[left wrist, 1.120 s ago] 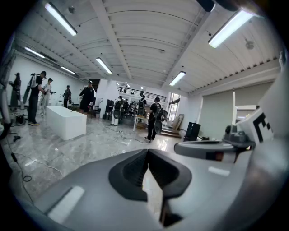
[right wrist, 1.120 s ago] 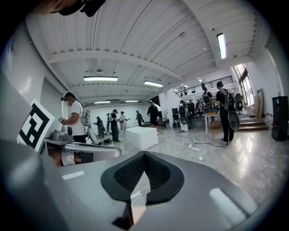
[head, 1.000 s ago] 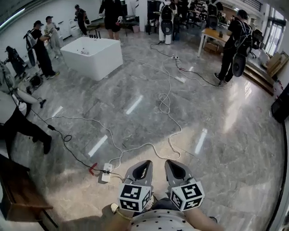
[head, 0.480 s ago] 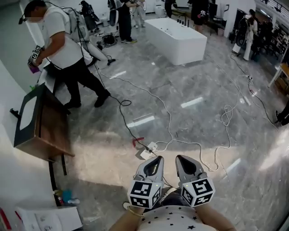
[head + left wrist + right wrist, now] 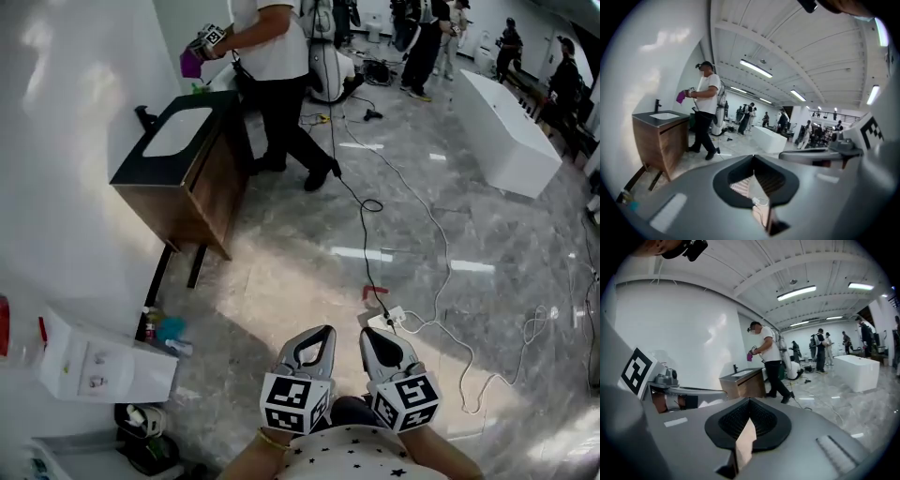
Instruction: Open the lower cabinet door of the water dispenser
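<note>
Step in hand, by my judgement: approach only, with no contact made. The water dispenser (image 5: 98,361) stands at 8 o'clock in the head view, against the wall and seen from above. The left gripper (image 5: 319,334) at 6 o'clock has its jaws together and holds nothing. The right gripper (image 5: 372,336), just beside it, is likewise closed and empty. The next move calls for facing the dispenser, lowering, and parting one gripper. The lower cabinet door is hidden, and its handle cannot be made out.
</note>
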`<state>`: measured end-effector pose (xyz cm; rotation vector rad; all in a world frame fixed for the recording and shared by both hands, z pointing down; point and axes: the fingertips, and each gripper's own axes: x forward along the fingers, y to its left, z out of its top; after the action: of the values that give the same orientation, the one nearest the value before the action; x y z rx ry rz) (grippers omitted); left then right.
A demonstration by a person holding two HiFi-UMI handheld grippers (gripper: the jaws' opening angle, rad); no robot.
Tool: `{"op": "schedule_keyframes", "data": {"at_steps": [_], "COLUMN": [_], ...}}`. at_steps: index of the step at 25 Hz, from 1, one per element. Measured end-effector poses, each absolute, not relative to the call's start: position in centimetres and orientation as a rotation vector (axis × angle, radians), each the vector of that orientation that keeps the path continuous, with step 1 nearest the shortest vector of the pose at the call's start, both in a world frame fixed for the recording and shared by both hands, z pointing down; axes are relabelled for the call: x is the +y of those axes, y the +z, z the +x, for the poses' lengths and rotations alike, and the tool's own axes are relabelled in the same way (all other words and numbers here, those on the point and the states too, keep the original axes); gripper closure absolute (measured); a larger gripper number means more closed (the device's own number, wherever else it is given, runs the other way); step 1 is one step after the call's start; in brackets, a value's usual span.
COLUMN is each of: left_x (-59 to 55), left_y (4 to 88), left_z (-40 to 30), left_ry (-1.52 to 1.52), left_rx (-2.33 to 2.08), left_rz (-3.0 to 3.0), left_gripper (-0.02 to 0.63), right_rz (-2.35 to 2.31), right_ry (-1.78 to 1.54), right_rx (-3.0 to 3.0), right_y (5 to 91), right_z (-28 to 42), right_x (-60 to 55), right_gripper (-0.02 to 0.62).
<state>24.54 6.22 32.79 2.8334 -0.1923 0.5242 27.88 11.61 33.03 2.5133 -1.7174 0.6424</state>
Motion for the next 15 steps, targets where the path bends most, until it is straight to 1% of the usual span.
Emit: {"op": "schedule_keyframes", "data": {"at_steps": [8,15], "left_x": [-10.2,-18.5], "left_y": [34.4,36.8], "left_z": [9.0,-5.5], "left_ry": [0.456,0.407], "left_rx": [-0.729,-1.165], "left_rz": [2.661,2.394], "left_gripper": [0.6,0.6], "right_rz": [2.057,1.594], "right_ry": [0.615,0.604], "right_rx": [-2.112,-2.343], "right_y": [33.9,35.7], "right_z": [14.8,2.5], "right_x": [-6.1,-16.3], "right_gripper": [0.598,0.598]}}
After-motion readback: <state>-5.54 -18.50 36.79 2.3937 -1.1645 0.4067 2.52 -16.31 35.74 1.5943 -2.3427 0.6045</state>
